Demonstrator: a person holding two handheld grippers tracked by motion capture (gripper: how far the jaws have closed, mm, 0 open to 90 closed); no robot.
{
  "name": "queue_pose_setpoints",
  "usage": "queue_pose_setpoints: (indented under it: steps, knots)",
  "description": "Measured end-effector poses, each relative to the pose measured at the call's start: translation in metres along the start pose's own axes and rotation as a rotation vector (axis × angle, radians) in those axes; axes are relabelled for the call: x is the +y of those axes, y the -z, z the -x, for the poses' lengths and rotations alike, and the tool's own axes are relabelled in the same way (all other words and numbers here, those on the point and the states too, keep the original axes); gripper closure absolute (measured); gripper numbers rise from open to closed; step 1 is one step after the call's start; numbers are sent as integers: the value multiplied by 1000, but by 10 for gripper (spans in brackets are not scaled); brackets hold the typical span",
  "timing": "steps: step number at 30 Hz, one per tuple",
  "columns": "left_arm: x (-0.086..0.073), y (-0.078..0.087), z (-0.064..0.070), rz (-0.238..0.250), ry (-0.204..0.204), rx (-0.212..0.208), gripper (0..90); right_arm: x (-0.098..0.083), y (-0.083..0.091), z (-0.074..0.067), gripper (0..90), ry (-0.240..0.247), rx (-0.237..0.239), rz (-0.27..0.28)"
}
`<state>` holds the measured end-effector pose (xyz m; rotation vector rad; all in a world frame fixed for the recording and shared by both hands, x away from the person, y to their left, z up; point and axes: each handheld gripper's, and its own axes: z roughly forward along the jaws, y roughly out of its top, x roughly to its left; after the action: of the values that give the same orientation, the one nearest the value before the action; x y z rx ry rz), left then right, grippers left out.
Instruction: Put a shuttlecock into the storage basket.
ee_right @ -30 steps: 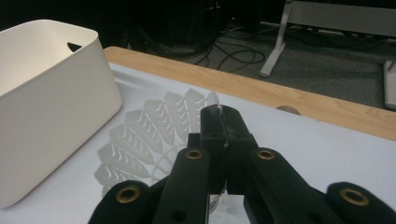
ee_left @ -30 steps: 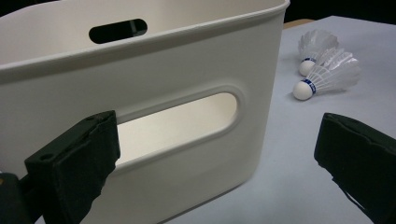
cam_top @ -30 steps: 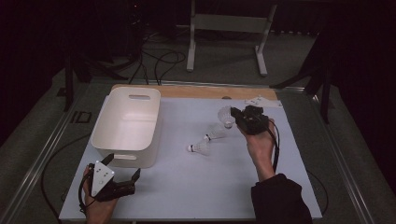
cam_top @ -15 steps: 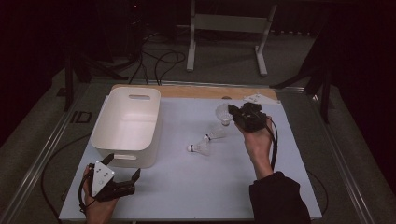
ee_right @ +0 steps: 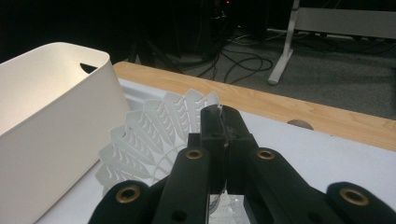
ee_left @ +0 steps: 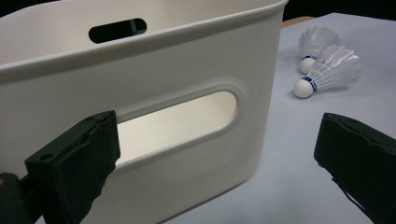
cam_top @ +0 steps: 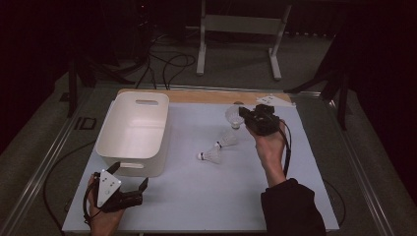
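A white shuttlecock [cam_top: 234, 116] is gripped by the right tool [cam_top: 248, 118], whose jaws are closed on the rim of its feather skirt; in the right gripper view the skirt [ee_right: 154, 135] is seen fanned out to the left of the pinched jaws; the shuttlecock is held above the far part of the tabletop [cam_top: 206, 196], to the right of the white bin [cam_top: 134, 132] and apart from it. Two further shuttlecocks [cam_top: 219, 147] are seen lying on the tabletop near each other, between the bin and the right hand [cam_top: 269, 147]; in the left gripper view they [ee_left: 327, 70] are found beyond the bin's corner. The left tool [cam_top: 129, 179] is held wide open near the tabletop's near left edge, just before the bin's near wall; nothing is gripped between its jaws; the handle slot [ee_left: 187, 123] of that wall is faced by them.
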<state>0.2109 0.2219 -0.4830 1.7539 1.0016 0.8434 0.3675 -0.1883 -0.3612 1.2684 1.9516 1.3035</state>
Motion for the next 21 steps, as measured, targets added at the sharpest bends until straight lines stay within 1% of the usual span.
queue_pose_setpoints:
  steps: [2, 6, 10, 19, 21]
  knots:
    - [0, 0, 0, 1, 0, 0, 8, 1, -1, 0, 899, -4, -1, 2]
    - [0, 0, 0, 0, -1, 0, 8, 2, -2, -1, 899, -15, 13, 6]
    - [0, 0, 0, 0, 1, 1, 8, 3, -4, -2, 898, -14, 26, 4]
    - [0, 0, 0, -1, -2, 0, 8, 4, -7, -4, 898, -12, 30, 5]
    - [0, 0, 0, -1, -2, 0, 8, 4, -8, -4, 898, -20, 43, 7]
